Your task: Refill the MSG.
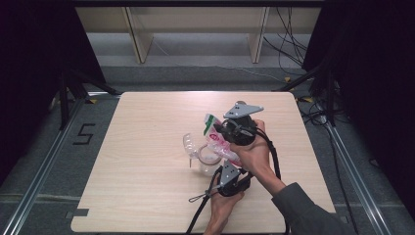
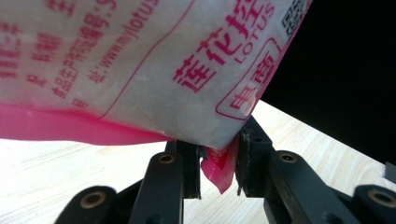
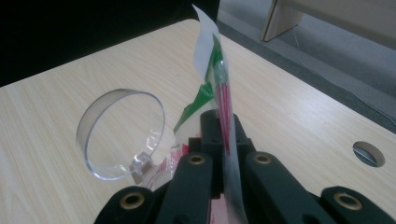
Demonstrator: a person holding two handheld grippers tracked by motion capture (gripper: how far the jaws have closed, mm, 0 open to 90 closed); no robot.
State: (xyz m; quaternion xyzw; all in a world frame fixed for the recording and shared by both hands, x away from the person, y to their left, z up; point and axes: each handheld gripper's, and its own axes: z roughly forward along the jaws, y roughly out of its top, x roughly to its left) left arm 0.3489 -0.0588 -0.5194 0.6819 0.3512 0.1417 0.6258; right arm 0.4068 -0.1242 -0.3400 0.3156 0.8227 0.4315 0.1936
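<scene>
Both grippers have the bag (image 1: 220,142) pinched: left gripper (image 1: 230,177) on its bottom corner, right gripper (image 1: 230,131) clamped on the top edge, tilting it over the open jar (image 1: 208,161). Lid's (image 3: 122,133) flipped back; looks like pouring's just starting. Pale wood desk (image 1: 147,166), grey floor, dark curtains, cables around.

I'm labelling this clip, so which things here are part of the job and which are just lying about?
In use:
- pink and white bag, pinched by left tool and right tool
- clear lidded jar

Lying about:
- table hole
- floor cables
</scene>
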